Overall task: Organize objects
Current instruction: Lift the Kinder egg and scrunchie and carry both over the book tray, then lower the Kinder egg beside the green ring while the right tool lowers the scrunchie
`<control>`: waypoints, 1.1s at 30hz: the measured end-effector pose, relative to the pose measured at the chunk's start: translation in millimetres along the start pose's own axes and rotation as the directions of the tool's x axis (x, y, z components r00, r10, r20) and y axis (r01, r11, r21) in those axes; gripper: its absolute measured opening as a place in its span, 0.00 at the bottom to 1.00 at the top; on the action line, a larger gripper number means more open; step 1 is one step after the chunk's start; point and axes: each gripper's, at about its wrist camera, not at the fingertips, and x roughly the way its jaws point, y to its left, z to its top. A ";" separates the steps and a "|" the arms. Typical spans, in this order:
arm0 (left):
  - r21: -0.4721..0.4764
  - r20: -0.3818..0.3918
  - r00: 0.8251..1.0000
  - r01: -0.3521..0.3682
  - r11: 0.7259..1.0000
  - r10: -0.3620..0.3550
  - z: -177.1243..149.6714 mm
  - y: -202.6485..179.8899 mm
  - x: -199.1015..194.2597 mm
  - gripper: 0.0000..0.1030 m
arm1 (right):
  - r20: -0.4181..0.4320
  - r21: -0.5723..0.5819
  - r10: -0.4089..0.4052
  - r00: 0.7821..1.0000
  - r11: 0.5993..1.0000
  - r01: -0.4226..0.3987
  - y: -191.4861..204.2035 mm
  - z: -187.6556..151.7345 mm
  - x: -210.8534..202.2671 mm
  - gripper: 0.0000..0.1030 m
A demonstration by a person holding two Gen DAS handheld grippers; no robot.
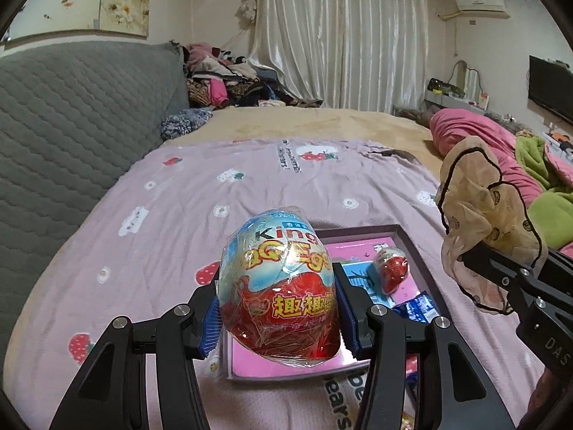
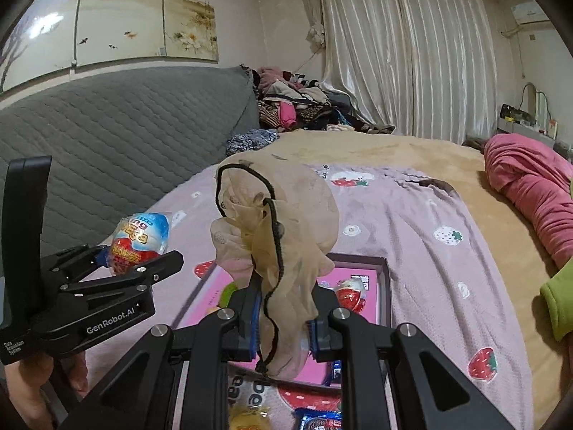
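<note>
L gripper [image 1: 279, 308] jaws part open, clamped on big foil egg [image 1: 281, 286], held above pink tray [image 1: 422, 272]; R gripper [image 2: 283, 322] jaws closed tight on beige drawstring pouch [image 2: 283, 222], also over tray

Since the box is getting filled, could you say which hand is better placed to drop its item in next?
Probably left: left gripper holds the egg right above the box; right gripper holds the pouch.

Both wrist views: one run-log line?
left gripper: holds wrapped toy egg | right gripper: holds beige drawstring pouch | above pink-lined tray
</note>
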 end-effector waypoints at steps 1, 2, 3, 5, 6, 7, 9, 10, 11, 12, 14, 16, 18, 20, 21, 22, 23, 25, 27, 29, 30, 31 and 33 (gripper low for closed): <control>0.004 0.000 1.000 -0.003 1.000 0.003 -1.1 -0.7 5.4 0.53 | -0.003 -0.004 -0.006 1.000 1.000 0.006 -0.4 -1.6 4.2 0.20; 0.005 -0.001 1.000 -0.005 1.000 0.005 -2.3 -1.1 11.1 0.53 | -0.005 -0.001 -0.005 1.000 1.000 0.005 -0.6 -2.8 8.0 0.20; 0.001 -0.005 1.000 0.000 1.000 0.000 -4.6 -1.3 18.1 0.53 | -0.008 0.004 0.004 1.000 1.000 -0.004 -0.9 -4.5 11.9 0.20; -0.011 -0.011 1.000 0.001 1.000 -0.001 -10.6 -0.5 32.3 0.53 | -0.016 0.006 0.004 1.000 1.000 -0.004 -0.9 -9.0 21.1 0.20; -0.017 -0.012 1.000 -0.001 1.000 0.001 -13.7 -0.1 36.7 0.53 | -0.018 0.003 -0.004 1.000 1.000 0.004 0.1 -12.7 25.3 0.20; -0.027 -0.013 1.000 0.006 1.000 -0.007 -17.5 0.6 41.8 0.53 | -0.023 0.001 -0.010 1.000 1.000 0.010 0.1 -16.5 31.0 0.20; -0.051 -0.022 1.000 0.017 0.999 -0.018 -27.0 3.0 54.9 0.53 | -0.042 0.011 -0.006 0.999 1.000 0.007 -2.0 -24.3 41.8 0.20; -0.055 -0.026 0.999 0.018 0.998 -0.020 -31.3 3.3 60.0 0.53 | -0.054 0.014 -0.005 0.999 1.000 0.006 -3.4 -28.5 48.6 0.20; -0.058 -0.030 0.999 0.020 0.998 -0.021 -35.5 3.8 63.0 0.53 | -0.064 0.015 -0.007 0.998 1.000 0.008 -4.1 -31.6 54.0 0.20; -0.057 -0.036 0.999 0.026 0.998 -0.028 -39.8 4.1 69.4 0.53 | -0.074 0.014 -0.008 0.997 1.000 0.009 -4.9 -34.6 60.0 0.20; -0.041 -0.053 0.998 0.025 0.999 -0.028 -47.7 -0.1 78.7 0.53 | -0.089 0.019 0.001 0.996 1.000 0.001 -7.4 -39.4 71.7 0.20; -0.026 -0.073 0.997 0.020 0.999 -0.022 -53.3 -1.2 91.7 0.53 | -0.098 0.030 0.017 0.995 0.999 -0.015 -9.9 -44.4 81.8 0.20; -0.015 -0.091 0.996 0.017 1.000 -0.018 -57.9 -1.9 101.6 0.53 | -0.124 0.025 0.011 0.992 1.000 -0.008 -9.8 -50.2 94.5 0.20; -0.003 -0.096 0.995 0.008 1.000 -0.008 -61.0 -3.1 108.1 0.53 | -0.149 0.017 0.007 0.989 1.000 -0.004 -10.7 -55.8 102.6 0.20; 0.000 -0.101 0.995 0.006 1.000 -0.006 -62.8 -3.8 111.3 0.53 | -0.166 0.017 0.008 0.986 1.000 -0.005 -10.6 -59.0 107.5 0.20; 0.003 -0.105 0.994 0.004 1.000 -0.004 -64.1 -3.8 113.5 0.53 | -0.179 0.018 0.007 0.984 1.000 -0.004 -9.3 -62.7 111.5 0.20; 0.008 -0.111 0.994 0.001 1.000 0.000 -65.5 -4.4 116.0 0.53 | -0.187 0.016 0.001 0.982 1.000 0.002 -9.6 -64.8 114.4 0.20; 0.006 -0.123 0.992 -0.004 1.000 0.004 -68.3 -4.3 119.6 0.53 | -0.211 0.014 -0.009 0.977 1.000 0.012 -11.4 -69.2 120.8 0.20; 0.006 -0.132 0.991 -0.001 1.000 0.002 -69.6 -5.0 122.0 0.53 | -0.227 0.025 -0.011 0.974 1.000 0.017 -14.1 -71.8 122.3 0.20; 0.010 -0.134 0.991 -0.003 1.000 0.004 -70.6 -5.0 121.0 0.53 | -0.239 0.026 -0.015 0.971 0.999 0.022 -16.5 -72.0 124.1 0.20; 0.011 -0.138 0.990 -0.001 1.000 0.003 -71.3 -5.2 122.4 0.53 | -0.244 0.028 -0.018 0.970 0.999 0.026 -16.8 -72.5 124.5 0.20; 0.010 -0.143 0.990 0.001 1.000 0.001 -71.9 -4.4 124.6 0.53 | -0.250 0.026 -0.018 0.968 0.999 0.026 -16.4 -72.5 125.1 0.20; 0.007 -0.154 0.988 0.007 1.000 -0.006 -74.0 -4.7 128.7 0.53 | -0.263 0.015 -0.020 0.965 1.000 0.025 -13.9 -73.7 127.4 0.21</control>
